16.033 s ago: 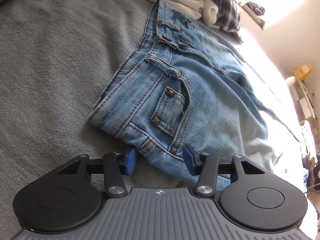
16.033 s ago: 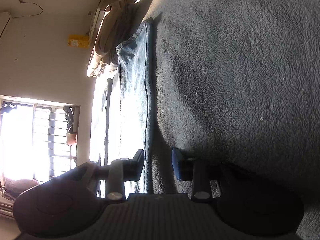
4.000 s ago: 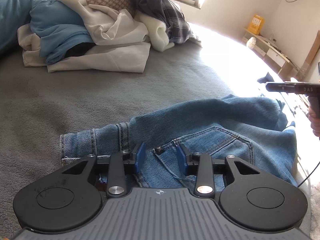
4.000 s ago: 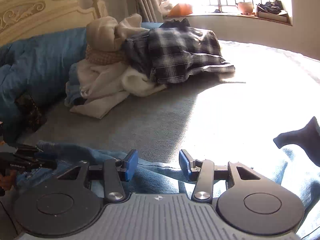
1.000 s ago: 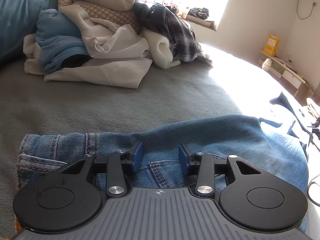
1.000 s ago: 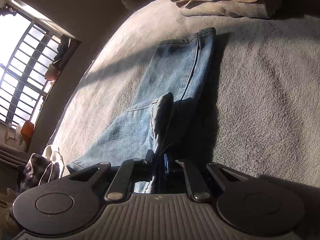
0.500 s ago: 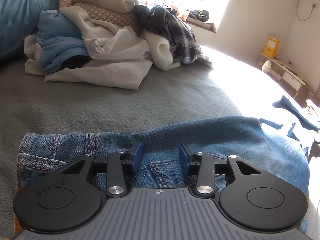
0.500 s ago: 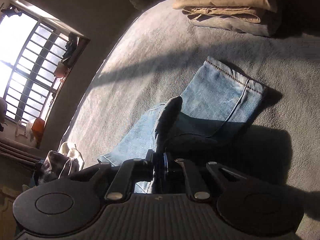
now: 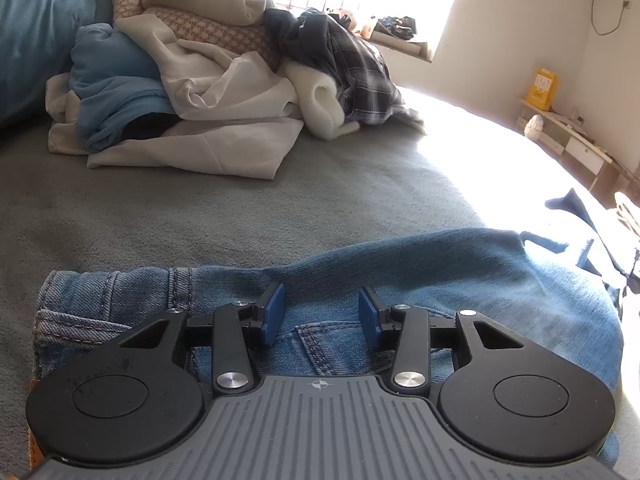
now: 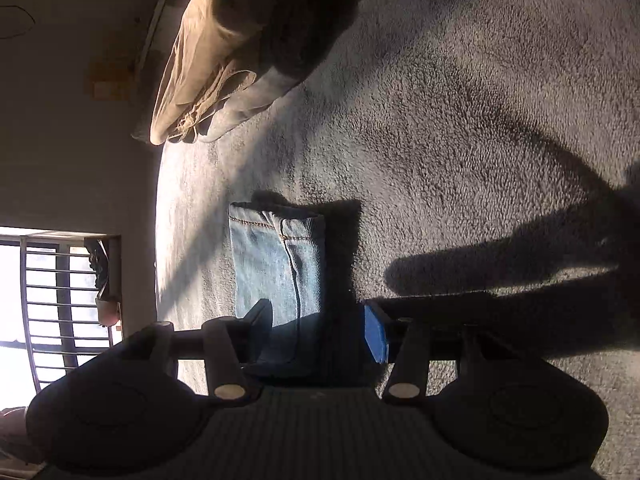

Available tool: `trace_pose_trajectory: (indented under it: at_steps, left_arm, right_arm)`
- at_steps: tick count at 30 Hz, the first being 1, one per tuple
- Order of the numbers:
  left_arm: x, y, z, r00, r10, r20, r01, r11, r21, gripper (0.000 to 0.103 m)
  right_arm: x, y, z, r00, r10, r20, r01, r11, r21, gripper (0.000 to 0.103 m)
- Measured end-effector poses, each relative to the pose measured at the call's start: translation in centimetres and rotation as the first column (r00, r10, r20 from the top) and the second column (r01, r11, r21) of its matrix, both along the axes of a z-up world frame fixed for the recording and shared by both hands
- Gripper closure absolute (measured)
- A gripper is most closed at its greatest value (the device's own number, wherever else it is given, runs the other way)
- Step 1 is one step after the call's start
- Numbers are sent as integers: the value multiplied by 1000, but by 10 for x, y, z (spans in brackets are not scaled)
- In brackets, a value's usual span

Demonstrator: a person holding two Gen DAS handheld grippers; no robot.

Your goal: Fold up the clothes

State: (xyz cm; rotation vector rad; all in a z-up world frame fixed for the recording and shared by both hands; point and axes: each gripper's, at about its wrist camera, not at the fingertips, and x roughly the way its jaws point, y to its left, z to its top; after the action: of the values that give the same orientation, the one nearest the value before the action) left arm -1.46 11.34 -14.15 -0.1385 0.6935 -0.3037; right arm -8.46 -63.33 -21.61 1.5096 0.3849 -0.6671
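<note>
Blue jeans [image 9: 400, 276] lie folded on the grey blanket [image 9: 240, 200]. My left gripper [image 9: 321, 314] is open and empty, just above the waistband and back pocket end. In the right wrist view the hem of a jeans leg [image 10: 276, 256] lies flat on the blanket. My right gripper [image 10: 318, 330] is open over that leg, holding nothing. The middle of the jeans is hidden under both tools.
A pile of unfolded clothes [image 9: 208, 80], white, blue and plaid, sits at the far left of the bed. A folded tan garment [image 10: 224, 68] lies beyond the jeans hem. A window [image 10: 52, 308] and a low shelf [image 9: 568, 148] line the walls.
My right gripper was shut on the jeans leg and carrying it; it has opened and the leg now lies flat. My left gripper has stayed open over the waistband.
</note>
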Motion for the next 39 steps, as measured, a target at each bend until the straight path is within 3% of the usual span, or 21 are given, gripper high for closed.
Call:
trace_pose_trajectory:
  at_steps: [3, 5, 6, 8, 11, 15, 16, 18, 19, 20, 21, 23, 25, 27, 29, 30, 32, 34, 36, 37, 39]
  left_arm:
    - [0, -2, 1, 1000, -2, 1, 2, 1000, 18, 61]
    - [0, -4, 1, 1000, -3, 2, 3, 1000, 27, 61]
    - [0, -4, 1, 1000, -3, 2, 3, 1000, 31, 61]
    - [0, -5, 1, 1000, -5, 0, 5, 999, 37, 61]
    - [1, -6, 2, 1000, -6, -4, 6, 999, 43, 61]
    - [1, -8, 1, 1000, -3, -2, 3, 998, 56, 61]
    - [1, -9, 1, 1000, -3, -1, 3, 998, 62, 61]
    - [1, -10, 1, 1000, -5, 0, 5, 997, 73, 61]
    - [1, -11, 1, 1000, -6, -1, 6, 997, 77, 61]
    - [2, -11, 1, 1000, -7, -2, 7, 997, 80, 61]
    - [2, -11, 1, 1000, -8, -3, 8, 997, 81, 61]
    - [2, -11, 1, 1000, -9, -5, 9, 997, 82, 61]
    - [2, -11, 1, 1000, -9, -2, 9, 997, 79, 61]
    - [2, -10, 1, 1000, -7, 0, 7, 997, 74, 61]
    - [2, -10, 1, 1000, -5, 2, 5, 998, 69, 61]
    - [2, -9, 0, 1000, -4, 3, 4, 998, 66, 61]
    - [1, -9, 0, 1000, -3, 6, 2, 998, 61, 61]
    - [1, -8, 0, 1000, -1, 9, 1, 998, 56, 61]
    - [0, -8, 0, 1000, 2, 13, -2, 999, 51, 61]
    - [0, -8, 0, 1000, 2, 14, -3, 999, 50, 61]
    - [0, -7, 0, 1000, 3, 16, -4, 999, 45, 61]
  right_arm:
    - [24, -10, 8, 996, 59, -73, -68, 989, -135, 57]
    - [49, -16, 20, 973, 131, -188, -175, 954, -242, 81]
    - [59, -17, 30, 959, 160, -233, -227, 927, -299, 93]
    - [80, -19, 54, 930, 205, -305, -322, 854, -408, 97]
    - [94, -21, 104, 932, 226, -284, -357, 710, -606, 100]
    - [111, -31, 118, 894, 258, -366, -444, 612, -654, 100]
    - [115, -35, 110, 881, 264, -393, -468, 608, -641, 100]
    - [119, -42, 86, 847, 249, -470, -509, 637, -579, 95]
    - [119, -47, 74, 835, 234, -499, -508, 676, -533, 82]
    - [117, -51, 61, 824, 217, -524, -497, 721, -483, 77]
    - [108, -54, 52, 849, 200, -489, -448, 763, -465, 71]
    - [91, -55, 53, 899, 163, -408, -361, 802, -476, 61]
    - [76, -46, 66, 916, 138, -375, -328, 796, -508, 56]
    - [65, -33, 85, 920, 154, -362, -345, 755, -558, 56]
    - [60, -11, 104, 896, 245, -370, -432, 670, -604, 56]
    - [60, 5, 113, 866, 305, -395, -497, 603, -624, 56]
    - [67, 43, 122, 767, 431, -475, -637, 428, -641, 56]
    - [73, 89, 125, 635, 513, -578, -745, 208, -634, 54]
    - [76, 135, 120, 529, 539, -656, -783, 12, -622, 51]
    - [78, 153, 116, 485, 543, -686, -791, -62, -609, 50]
    - [86, 181, 104, 413, 528, -742, -813, -153, -562, 50]
